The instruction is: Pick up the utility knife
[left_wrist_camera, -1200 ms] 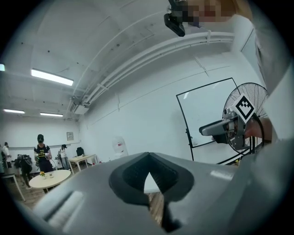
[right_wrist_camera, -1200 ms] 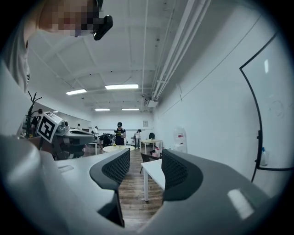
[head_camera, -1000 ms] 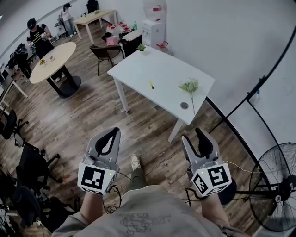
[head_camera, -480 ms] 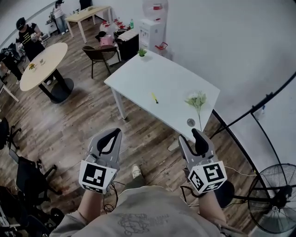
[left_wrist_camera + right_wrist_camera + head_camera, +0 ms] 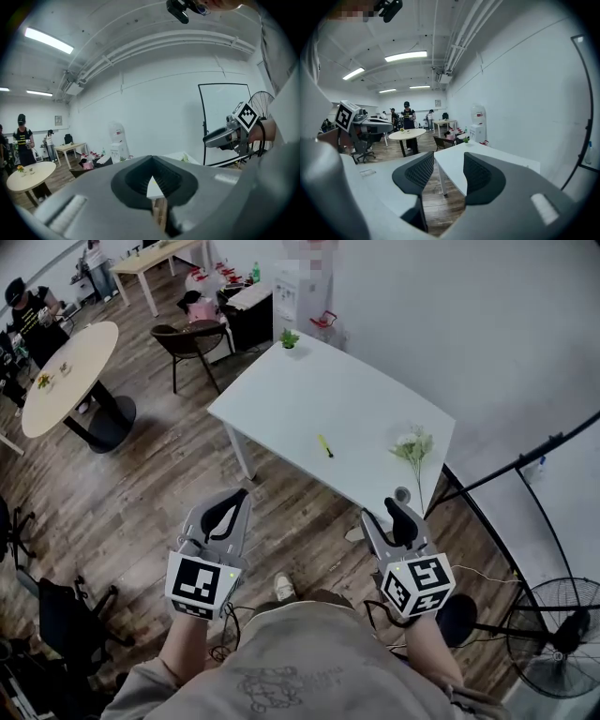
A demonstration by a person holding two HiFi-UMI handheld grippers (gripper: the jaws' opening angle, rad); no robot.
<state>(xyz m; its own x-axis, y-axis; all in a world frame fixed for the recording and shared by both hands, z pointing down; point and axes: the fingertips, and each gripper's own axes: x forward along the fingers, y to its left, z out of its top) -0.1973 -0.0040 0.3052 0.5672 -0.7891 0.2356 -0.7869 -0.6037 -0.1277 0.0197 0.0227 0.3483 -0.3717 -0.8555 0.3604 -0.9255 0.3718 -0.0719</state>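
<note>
On table — utility knife, nearer

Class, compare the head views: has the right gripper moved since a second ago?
Yes. The right gripper has come closer to the white table; its tips now lie near the table's front edge.

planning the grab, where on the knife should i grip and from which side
Take the knife at mid-body, coming straight down: it lies flat on the table, a thin yellow bar, so only its long sides offer a pinch. Set the open right tongs across its width. Blade end is too small to tell.
</note>
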